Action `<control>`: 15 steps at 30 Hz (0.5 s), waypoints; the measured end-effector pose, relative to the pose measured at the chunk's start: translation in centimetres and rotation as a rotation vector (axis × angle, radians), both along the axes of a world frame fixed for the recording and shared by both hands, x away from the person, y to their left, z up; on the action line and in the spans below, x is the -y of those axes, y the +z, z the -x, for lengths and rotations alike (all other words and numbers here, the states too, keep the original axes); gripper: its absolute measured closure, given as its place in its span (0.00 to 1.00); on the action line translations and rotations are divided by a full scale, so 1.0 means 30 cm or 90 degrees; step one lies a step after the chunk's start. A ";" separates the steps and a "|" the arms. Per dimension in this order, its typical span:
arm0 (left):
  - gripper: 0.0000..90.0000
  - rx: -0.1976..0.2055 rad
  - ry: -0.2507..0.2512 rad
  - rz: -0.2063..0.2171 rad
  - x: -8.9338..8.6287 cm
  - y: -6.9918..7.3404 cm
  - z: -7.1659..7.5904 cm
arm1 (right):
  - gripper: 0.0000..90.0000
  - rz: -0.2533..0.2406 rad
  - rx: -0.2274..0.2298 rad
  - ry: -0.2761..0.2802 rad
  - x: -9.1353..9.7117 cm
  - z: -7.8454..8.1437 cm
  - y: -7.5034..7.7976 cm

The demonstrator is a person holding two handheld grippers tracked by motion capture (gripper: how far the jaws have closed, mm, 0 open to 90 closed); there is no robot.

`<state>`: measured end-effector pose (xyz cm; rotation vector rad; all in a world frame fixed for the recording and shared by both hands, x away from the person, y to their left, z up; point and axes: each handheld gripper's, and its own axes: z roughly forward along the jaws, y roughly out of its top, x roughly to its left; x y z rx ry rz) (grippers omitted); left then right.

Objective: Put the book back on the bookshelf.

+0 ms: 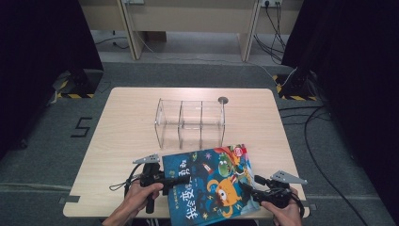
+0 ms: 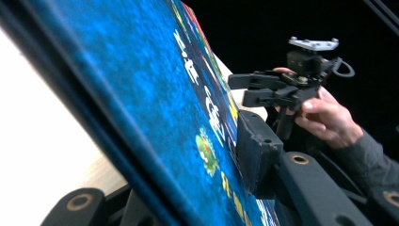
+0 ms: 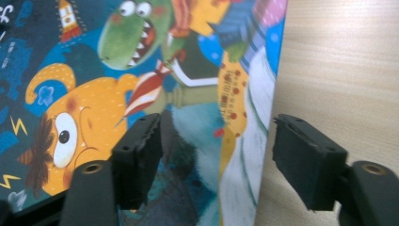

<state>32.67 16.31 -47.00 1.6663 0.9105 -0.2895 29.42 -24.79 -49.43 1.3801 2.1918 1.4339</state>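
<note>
Two grippers work on one picture book (image 1: 211, 183), which lies on the near part of the table (image 1: 122, 141), just in front of the clear divided organizer (image 1: 190, 123). The left gripper (image 1: 181, 180) is clamped on the book's left edge, one pad pressed flat on the blue cover and that edge tilted up. The right gripper (image 3: 214, 155) sits at the book's right edge with its jaws apart, one over the cover, one over bare wood, gripping nothing.
</note>
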 end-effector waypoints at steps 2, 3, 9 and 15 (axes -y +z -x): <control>0.75 -0.007 0.005 0.000 -0.001 -0.003 -0.008 | 0.33 0.002 0.008 -0.002 -0.011 0.009 0.010; 0.75 -0.007 0.005 0.000 -0.001 -0.003 -0.008 | 0.33 0.004 0.014 0.000 -0.015 0.013 0.013; 0.73 -0.009 0.027 -0.015 0.011 0.030 -0.018 | 0.30 0.025 0.052 0.012 -0.045 0.055 0.030; 0.72 -0.007 0.054 -0.031 0.020 0.052 -0.035 | 0.29 0.035 0.066 0.052 -0.084 0.112 0.030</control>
